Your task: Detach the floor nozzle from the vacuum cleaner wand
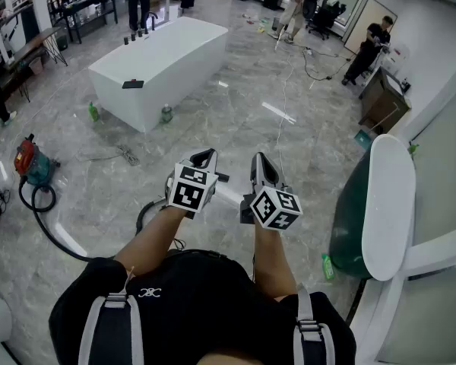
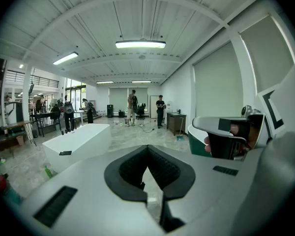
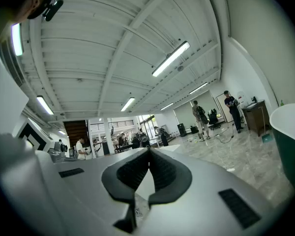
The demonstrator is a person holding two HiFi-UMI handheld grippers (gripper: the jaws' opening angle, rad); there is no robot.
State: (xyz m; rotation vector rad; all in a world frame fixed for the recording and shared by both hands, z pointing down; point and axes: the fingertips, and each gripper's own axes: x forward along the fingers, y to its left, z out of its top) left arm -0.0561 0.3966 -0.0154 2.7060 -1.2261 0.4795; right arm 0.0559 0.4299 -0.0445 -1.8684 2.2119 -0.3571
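Risk at this stage lies in the approach, judged from the layout. Both tools are clenched on nothing: left gripper [image 1: 205, 155] and right gripper [image 1: 261, 160] hang side by side before the person's chest, well apart from the vacuum cleaner [image 1: 30, 164], which sits on the floor at far left. Its hose [image 1: 52, 233] curls across the floor toward the person's feet — a likely snag or trip when stepping in. Neither wand nor floor nozzle can be picked out with certainty; a small grey piece [image 1: 127, 155] on the floor near the white desk [image 1: 167, 59] may belong to them. Jaws not opened on arrival would only push the wand, and a pull on the nozzle with the wand unsteadied would probably drag the whole cleaner. Head view alone shows cleaner and hose plainly; the right gripper view looks level across the hall and shows neither — yet each gripper view shows its own pads pressed together, empty.
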